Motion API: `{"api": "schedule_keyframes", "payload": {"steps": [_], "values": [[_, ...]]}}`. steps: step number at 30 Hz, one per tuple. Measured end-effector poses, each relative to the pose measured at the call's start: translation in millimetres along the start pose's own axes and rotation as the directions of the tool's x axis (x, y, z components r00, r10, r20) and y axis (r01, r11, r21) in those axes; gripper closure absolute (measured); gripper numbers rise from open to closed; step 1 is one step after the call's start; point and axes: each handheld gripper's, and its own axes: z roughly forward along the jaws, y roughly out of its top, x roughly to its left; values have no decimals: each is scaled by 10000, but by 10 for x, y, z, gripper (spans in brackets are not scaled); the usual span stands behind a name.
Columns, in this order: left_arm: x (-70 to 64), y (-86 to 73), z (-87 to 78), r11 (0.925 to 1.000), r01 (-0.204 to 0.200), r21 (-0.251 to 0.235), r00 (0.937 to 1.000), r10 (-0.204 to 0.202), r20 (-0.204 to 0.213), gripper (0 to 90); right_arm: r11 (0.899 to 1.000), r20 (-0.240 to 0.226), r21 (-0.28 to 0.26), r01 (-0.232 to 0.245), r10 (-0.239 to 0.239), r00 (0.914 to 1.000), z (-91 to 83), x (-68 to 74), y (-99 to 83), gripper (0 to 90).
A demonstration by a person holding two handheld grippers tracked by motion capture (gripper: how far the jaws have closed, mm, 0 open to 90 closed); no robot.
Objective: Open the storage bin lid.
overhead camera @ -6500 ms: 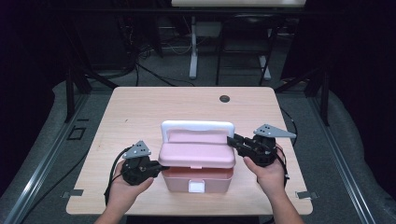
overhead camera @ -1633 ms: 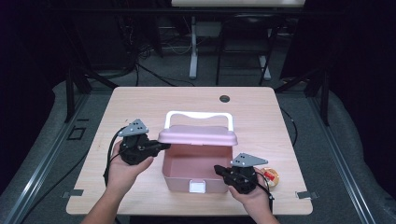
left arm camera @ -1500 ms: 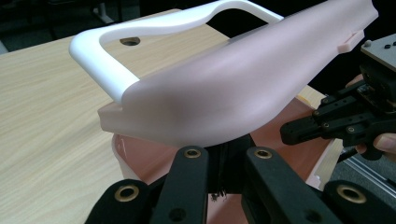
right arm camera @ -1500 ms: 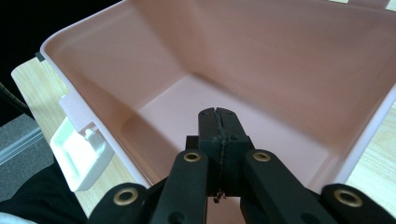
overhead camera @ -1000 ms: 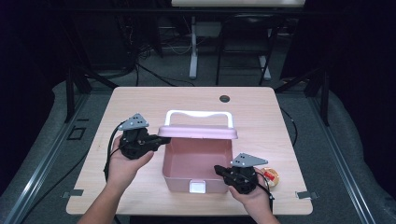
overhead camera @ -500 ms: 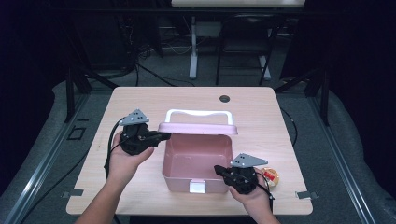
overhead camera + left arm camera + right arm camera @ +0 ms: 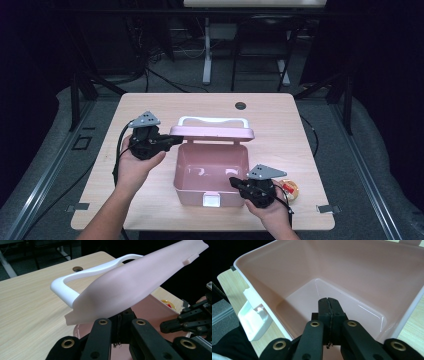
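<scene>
High view: pink box between left tongs and right tongs.

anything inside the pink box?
The pink box looks empty: bare floor and walls show in the right gripper view. The shut right tongs cover a small patch of floor.

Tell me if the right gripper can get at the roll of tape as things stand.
Probably yes: the tape lies on bare table just beside the right gripper, nothing between, though its jaws are shut and point into the box.
</scene>
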Motion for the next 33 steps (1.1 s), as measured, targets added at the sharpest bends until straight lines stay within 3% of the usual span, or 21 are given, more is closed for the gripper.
{"api": "schedule_keyframes", "payload": {"steps": [33], "values": [[161,122,90,9998,194,-73,9990,-196,-391,895,10000,9,-37,47,-47,10000,1,-2,-3,900]]}}
